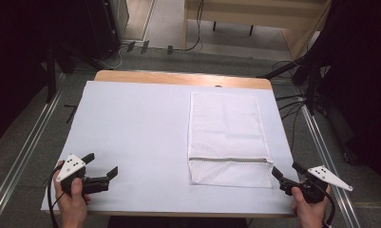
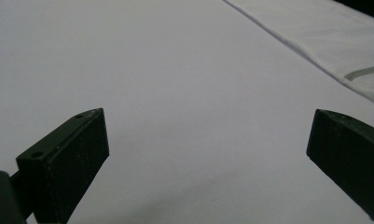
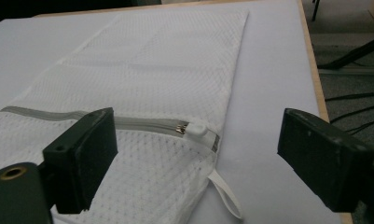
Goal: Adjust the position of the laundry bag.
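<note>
A white mesh bag (image 1: 224,128) lies flat on the right half of the white-covered table (image 1: 131,133). A grey zipper (image 1: 228,159) runs across it near its near end. In the right gripper view the zipper's white pull (image 3: 196,130) sits at the bag's (image 3: 166,60) right edge, and a white loop (image 3: 224,193) trails from the near corner. My right gripper (image 1: 285,169) is open, just off that near right corner, with nothing between its jaws (image 3: 198,140). My left gripper (image 1: 102,163) stands open over bare cover at the near left (image 2: 208,135), well apart from the bag (image 2: 334,37).
The table's wooden rim (image 1: 178,76) shows at the far edge and along the right side (image 3: 315,79). Metal rails (image 1: 22,142) run along the floor on both sides. Cables and dark stands (image 1: 302,95) crowd the floor at the right.
</note>
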A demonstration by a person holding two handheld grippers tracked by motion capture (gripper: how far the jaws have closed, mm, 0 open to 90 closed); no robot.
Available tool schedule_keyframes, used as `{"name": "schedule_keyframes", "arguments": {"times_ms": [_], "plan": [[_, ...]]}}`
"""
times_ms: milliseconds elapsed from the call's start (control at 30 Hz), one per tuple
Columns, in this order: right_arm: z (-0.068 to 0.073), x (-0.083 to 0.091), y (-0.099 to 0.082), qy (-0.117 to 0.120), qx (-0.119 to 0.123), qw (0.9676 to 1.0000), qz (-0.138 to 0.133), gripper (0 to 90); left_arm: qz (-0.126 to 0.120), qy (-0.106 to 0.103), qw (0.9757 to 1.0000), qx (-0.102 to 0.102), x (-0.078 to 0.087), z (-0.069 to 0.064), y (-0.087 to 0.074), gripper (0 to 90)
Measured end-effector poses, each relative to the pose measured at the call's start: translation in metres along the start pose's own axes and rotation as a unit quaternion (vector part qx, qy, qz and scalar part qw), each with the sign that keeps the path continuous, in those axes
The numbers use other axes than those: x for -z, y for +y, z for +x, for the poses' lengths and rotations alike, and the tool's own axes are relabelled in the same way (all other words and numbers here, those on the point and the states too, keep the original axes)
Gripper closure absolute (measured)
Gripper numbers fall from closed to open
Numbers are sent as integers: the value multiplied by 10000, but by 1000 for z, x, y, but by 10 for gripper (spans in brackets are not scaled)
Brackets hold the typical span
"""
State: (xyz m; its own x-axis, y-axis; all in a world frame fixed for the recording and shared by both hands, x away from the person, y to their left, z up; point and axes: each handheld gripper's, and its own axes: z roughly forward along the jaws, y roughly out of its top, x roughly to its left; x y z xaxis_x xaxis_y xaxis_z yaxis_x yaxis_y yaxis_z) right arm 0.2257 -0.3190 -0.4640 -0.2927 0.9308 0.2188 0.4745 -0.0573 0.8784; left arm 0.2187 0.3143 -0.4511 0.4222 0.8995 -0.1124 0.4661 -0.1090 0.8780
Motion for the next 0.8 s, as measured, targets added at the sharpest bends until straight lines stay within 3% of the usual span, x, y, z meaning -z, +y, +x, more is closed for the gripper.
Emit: {"name": "schedule_keyframes", "arguments": {"times_ms": [67, 133, 167, 200, 233, 267, 333, 467, 533, 567, 633, 733, 800], "plan": [[4, 2, 0, 32, 22, 10000, -49, 133, 49, 158, 9998, -100, -3, -10, 4, 0], [7, 2, 1, -19, 77, 9999, -81, 137, 101, 294, 9995, -37, -6, -18, 9, 28], [8, 2, 1, -56, 99, 9999, -98, 139, 11, 274, 9996, 48, -7, -21, 11, 90], [8, 1, 1, -97, 105, 9998, -116, 141, -43, 119, 9998, 132, -9, -24, 13, 106], [8, 1, 1, -97, 105, 9998, -116, 141, -43, 119, 9998, 132, -9, -24, 13, 98], [10, -1, 1, -188, 140, 9997, -96, 142, -72, 27, 9998, 160, -15, -34, 19, 107], [13, -2, 0, -181, 213, 9996, -67, 143, 12, 100, 9999, 107, -24, -47, 25, 157], [18, -5, -2, -106, 452, 9989, 1, 179, 316, 53, 9995, 31, -50, -72, 37, 259], [19, -6, -3, -98, 446, 9990, -20, 200, 534, -184, 9984, 89, -65, -83, 44, 326], [19, -6, -3, -98, 446, 9990, -20, 200, 534, -184, 9984, 89, -65, -83, 44, 336], [18, -6, -4, -58, 385, 9992, -115, 253, 769, -263, 9967, -5, -82, -98, 51, 353], [15, -6, -4, -29, 328, 9993, -190, 311, 869, -473, 9949, 191, -100, -108, 62, 403], [13, -3, -5, 16, 257, 9992, -295, 389, 841, -728, 9933, 326, -115, -115, 73, 445]]}}
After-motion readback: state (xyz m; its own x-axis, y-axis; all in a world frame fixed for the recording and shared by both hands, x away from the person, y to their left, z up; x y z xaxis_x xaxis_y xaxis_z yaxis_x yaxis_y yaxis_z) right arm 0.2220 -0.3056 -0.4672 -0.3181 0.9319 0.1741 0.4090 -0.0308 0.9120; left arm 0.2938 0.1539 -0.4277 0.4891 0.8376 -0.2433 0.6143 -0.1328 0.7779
